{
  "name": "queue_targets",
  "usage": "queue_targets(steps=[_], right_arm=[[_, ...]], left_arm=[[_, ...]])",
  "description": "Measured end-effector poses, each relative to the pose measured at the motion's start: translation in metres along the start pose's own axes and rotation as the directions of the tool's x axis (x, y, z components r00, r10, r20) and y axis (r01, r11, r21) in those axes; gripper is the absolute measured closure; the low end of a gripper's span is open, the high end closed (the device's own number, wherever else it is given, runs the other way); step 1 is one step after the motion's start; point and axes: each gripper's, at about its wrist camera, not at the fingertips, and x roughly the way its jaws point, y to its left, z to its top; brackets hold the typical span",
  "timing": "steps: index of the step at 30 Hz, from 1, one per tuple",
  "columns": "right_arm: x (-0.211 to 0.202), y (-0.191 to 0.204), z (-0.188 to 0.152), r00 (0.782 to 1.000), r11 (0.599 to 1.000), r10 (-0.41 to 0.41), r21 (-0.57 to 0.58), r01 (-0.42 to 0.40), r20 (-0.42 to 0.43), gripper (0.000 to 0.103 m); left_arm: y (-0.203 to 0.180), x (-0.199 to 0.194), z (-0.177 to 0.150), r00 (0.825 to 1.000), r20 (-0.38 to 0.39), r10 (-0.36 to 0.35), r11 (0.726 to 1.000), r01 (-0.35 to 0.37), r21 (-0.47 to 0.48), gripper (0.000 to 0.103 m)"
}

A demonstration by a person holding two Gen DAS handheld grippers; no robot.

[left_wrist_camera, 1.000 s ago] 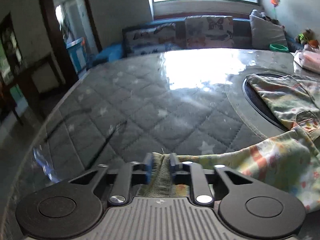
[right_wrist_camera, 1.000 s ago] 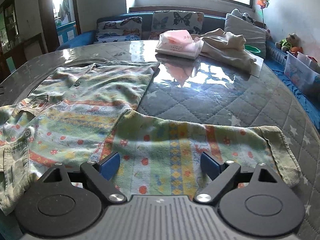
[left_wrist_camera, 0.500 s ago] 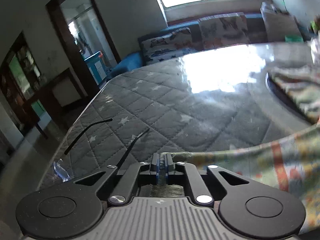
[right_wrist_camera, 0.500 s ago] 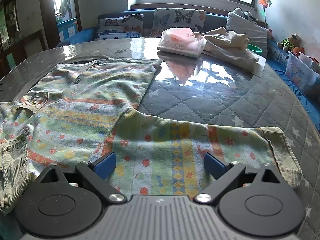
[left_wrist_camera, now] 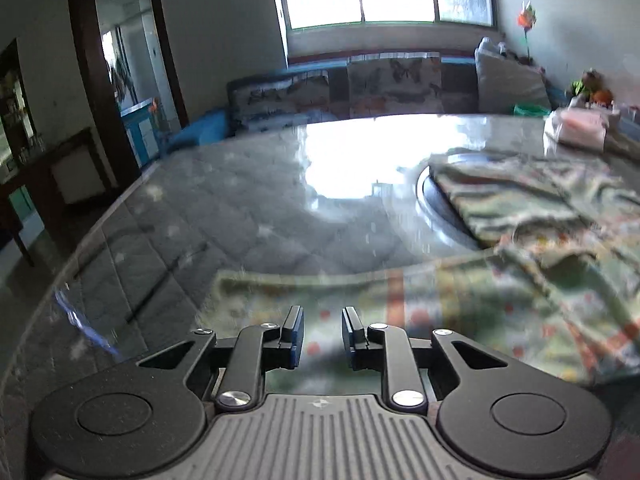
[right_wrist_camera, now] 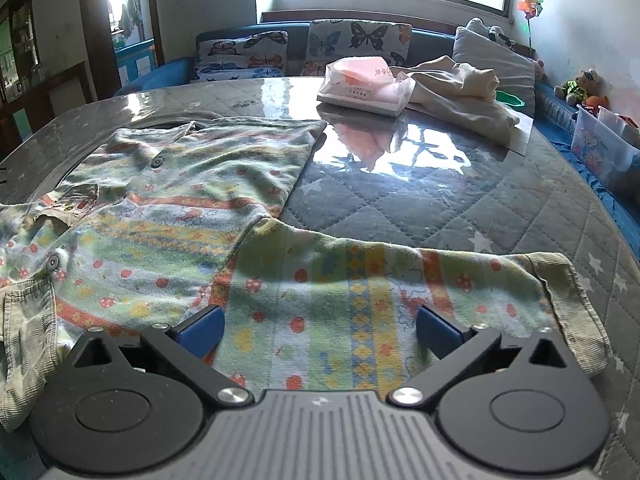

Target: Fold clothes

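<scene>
Our left hand-held gripper (left_wrist_camera: 322, 330) is opening and has let go of the ribbed cuff it pinched a moment ago; nothing sits between its pads now. So the sleeve of the soft, striped and dotted child's shirt (right_wrist_camera: 192, 216) lies spread flat on the grey quilted tabletop (right_wrist_camera: 460, 200), ready for folding. Our right hand-held gripper (right_wrist_camera: 318, 326) is wide open, empty, over the other sleeve. Both point slanting down.

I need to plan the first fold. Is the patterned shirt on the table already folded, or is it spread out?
Spread out. The patterned shirt lies flat on the table, front up with buttons showing, and its sleeve stretches sideways.
</scene>
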Motion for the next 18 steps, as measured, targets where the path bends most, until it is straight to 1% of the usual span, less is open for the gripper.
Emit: queue_targets(steps=[1,4,6,8,10,13,16,18], right_arm=[[0.0,0.0,0.0,1.0,1.0,0.001,-0.001,-0.001,0.001,0.0],[-0.001,-0.001,-0.001,1.0,1.0,0.004,0.0,-0.004,0.003,0.0],[-0.001,-0.001,-0.002,1.0,1.0,0.005,-0.002,-0.005,0.005,0.0],[-0.001,-0.001,-0.002,1.0,1.0,0.007,-0.003,-0.007,0.006,0.0],[-0.001,-0.002,-0.002,1.0,1.0,0.01,-0.006,-0.01,0.007,0.0],[0.0,-0.002,-0.001,1.0,1.0,0.014,-0.01,-0.014,-0.002,0.0],[-0.001,-0.002,-0.001,1.0,1.0,0.013,-0.011,-0.013,-0.005,0.0],[-0.003,0.0,-0.001,1.0,1.0,0.01,-0.013,-0.01,-0.002,0.0]], left_arm=[[0.0,0.001,-0.005,1.0,-0.008,0.016,1.0,-0.016,0.009,0.079],[0.009,-0.003,-0.018,0.997,0.013,0.071,0.997,-0.071,0.011,0.078],[0.019,-0.004,-0.025,0.993,0.021,0.118,0.993,-0.118,0.009,0.072],[0.03,-0.005,-0.027,0.988,0.015,0.152,0.988,-0.152,-0.012,0.068],[0.04,-0.006,-0.028,0.985,-0.002,0.172,0.984,-0.172,-0.043,0.068],[0.041,-0.014,-0.021,0.989,-0.018,0.146,0.985,-0.147,-0.086,0.068],[0.022,-0.025,-0.012,0.998,0.014,0.06,0.994,-0.058,-0.088,0.066],[0.001,-0.03,-0.009,1.0,0.02,-0.021,0.997,0.023,-0.079,0.064]])
